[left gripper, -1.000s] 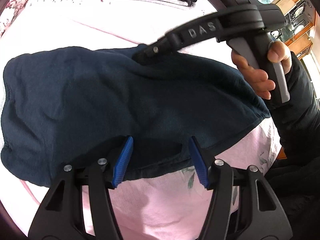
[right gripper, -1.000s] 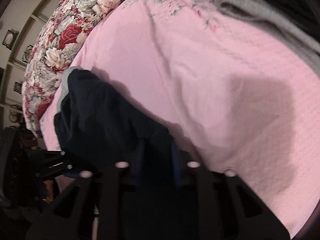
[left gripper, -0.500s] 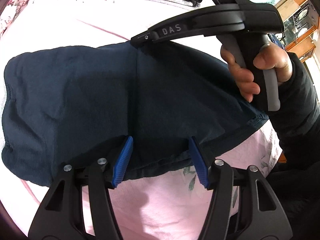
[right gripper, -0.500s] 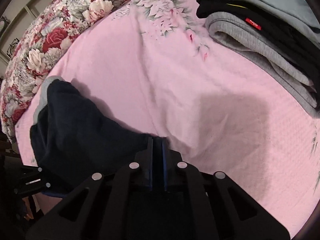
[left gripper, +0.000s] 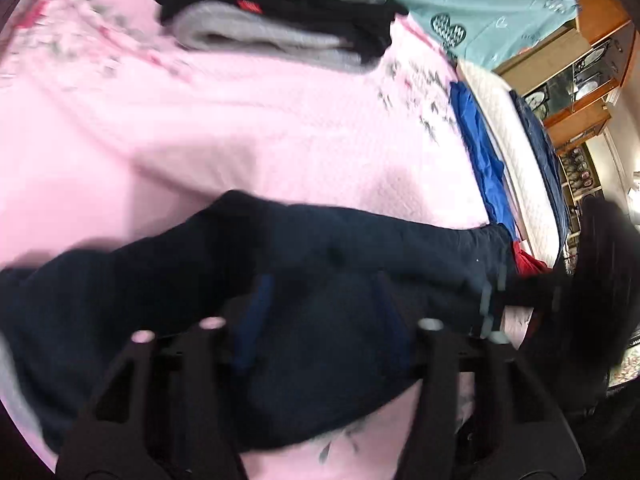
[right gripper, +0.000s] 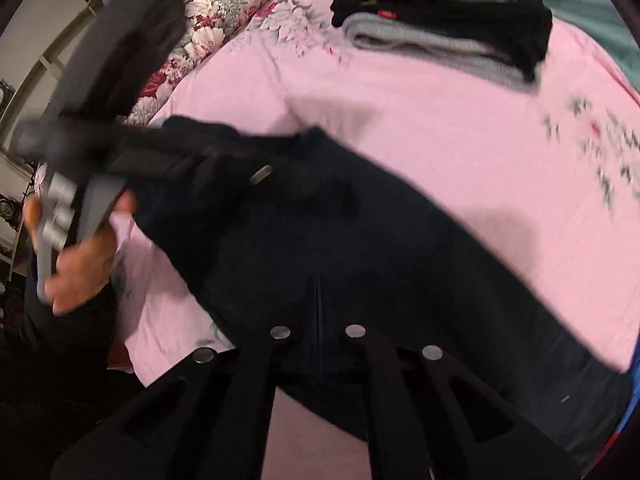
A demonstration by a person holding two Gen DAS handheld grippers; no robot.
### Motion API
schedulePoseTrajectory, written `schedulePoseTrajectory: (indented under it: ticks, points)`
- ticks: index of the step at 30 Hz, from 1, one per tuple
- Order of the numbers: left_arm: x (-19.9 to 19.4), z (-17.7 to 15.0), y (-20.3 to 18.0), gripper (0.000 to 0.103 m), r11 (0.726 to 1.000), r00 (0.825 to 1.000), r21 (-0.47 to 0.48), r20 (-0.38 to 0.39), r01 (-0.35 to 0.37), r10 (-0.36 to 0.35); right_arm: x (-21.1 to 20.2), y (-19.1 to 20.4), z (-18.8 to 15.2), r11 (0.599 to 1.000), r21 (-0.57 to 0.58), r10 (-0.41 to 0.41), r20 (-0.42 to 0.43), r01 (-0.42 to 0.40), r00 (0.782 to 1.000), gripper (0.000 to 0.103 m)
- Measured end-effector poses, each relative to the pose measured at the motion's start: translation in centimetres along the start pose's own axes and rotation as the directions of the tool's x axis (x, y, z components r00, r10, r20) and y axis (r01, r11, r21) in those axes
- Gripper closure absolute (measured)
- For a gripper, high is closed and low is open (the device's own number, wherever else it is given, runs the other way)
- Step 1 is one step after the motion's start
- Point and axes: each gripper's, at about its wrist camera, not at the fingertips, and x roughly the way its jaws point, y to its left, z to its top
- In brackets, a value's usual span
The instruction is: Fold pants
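Pants [right gripper: 328, 248] lie across pink bedspread [right gripper: 440, 128], centre to lower right of frame. Right gripper [right gripper: 319, 312] pinches cloth, fingers pressed together. Left gripper [left gripper: 320, 320] spread over fabric, gripping nothing. Risk: one-sided pull bunches fold; thin pinch slips.

Matt navy cloth pants [right gripper: 320, 240] on textured pink woven bedspread [left gripper: 280, 128]
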Motion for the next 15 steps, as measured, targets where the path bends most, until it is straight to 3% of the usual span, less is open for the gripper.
schedulePoseTrajectory:
  ticks: [3,4,5,8,12,14,15]
  points:
    - [3.5,1.0,1.0,0.076,0.999,0.997,-0.044,-0.075,-0.021,0.018,1.7,0.0,-0.6,0.999,0.043,0.032,0.007,-0.032,0.999,0.102]
    - [4.1,1.0,1.3,0.077,0.999,0.997,-0.05,-0.081,-0.02,0.016,2.8,0.1,-1.0,0.996,0.062,0.064,-0.028,-0.062,0.998,0.102]
    - [4.1,1.0,1.4,0.077,0.999,0.998,-0.047,-0.068,-0.017,0.014,3.8,0.5,-1.4,0.994,0.071,0.092,-0.074,-0.087,0.993,0.102]
    - [4.1,0.8,1.9,0.077,0.998,0.998,-0.057,-0.068,-0.003,-0.001,3.8,1.6,-2.3,0.997,0.047,0.07,-0.057,-0.067,0.996,0.102]
    - [3.8,1.0,2.2,0.077,0.996,0.997,-0.084,-0.063,0.028,-0.034,3.1,0.1,-2.1,0.984,0.162,0.087,-0.046,-0.079,0.995,0.101]
    - [3.4,0.6,1.7,0.077,0.997,0.998,-0.08,-0.053,0.013,-0.017,0.6,-1.9,-2.8,0.962,0.253,0.105,0.017,-0.106,0.994,0.091]
    - [3.3,0.4,1.1,0.076,0.998,0.999,-0.068,-0.05,-0.003,0.0,-1.4,-3.4,-3.6,0.944,0.307,0.1,0.073,-0.118,0.992,0.068]
